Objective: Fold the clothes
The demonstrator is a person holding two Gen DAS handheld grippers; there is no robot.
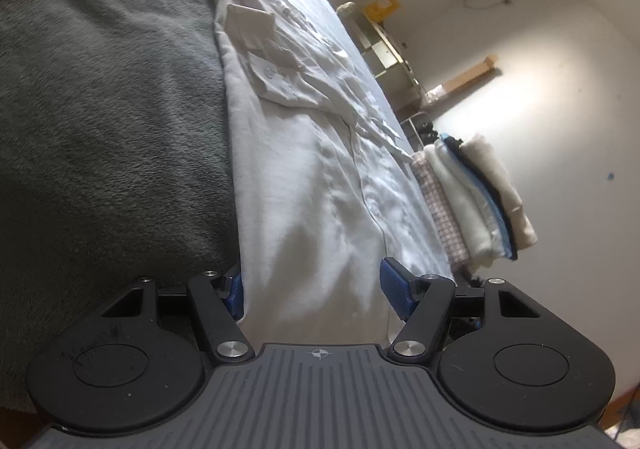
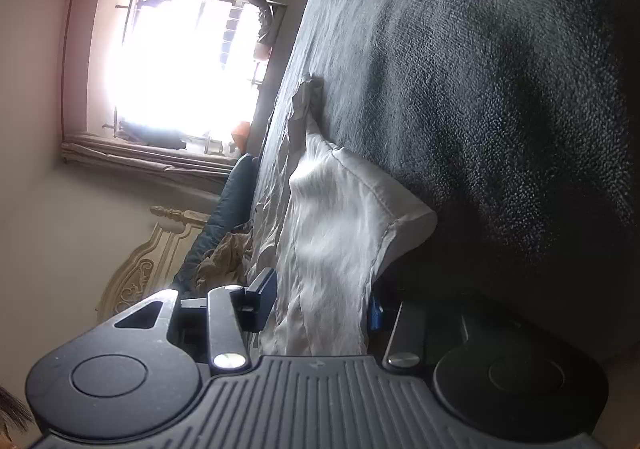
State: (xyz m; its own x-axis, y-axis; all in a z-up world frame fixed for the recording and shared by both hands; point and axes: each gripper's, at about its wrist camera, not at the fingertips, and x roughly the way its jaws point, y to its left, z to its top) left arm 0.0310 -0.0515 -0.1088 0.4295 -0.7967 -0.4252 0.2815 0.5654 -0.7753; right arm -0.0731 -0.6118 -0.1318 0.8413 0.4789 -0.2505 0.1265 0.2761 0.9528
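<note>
My left gripper (image 1: 316,291) straddles the crumpled white shirt (image 1: 304,153) hem, jaws apart, not pinching. My right gripper (image 2: 320,299) brackets a shirt corner; grip unclear.

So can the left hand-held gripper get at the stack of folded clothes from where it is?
Probably not directly. The left hand-held gripper straddles the white shirt, whose cloth fills its jaws; the folded stack lies beyond, off to one side, so it would have to clear the shirt first.
</note>
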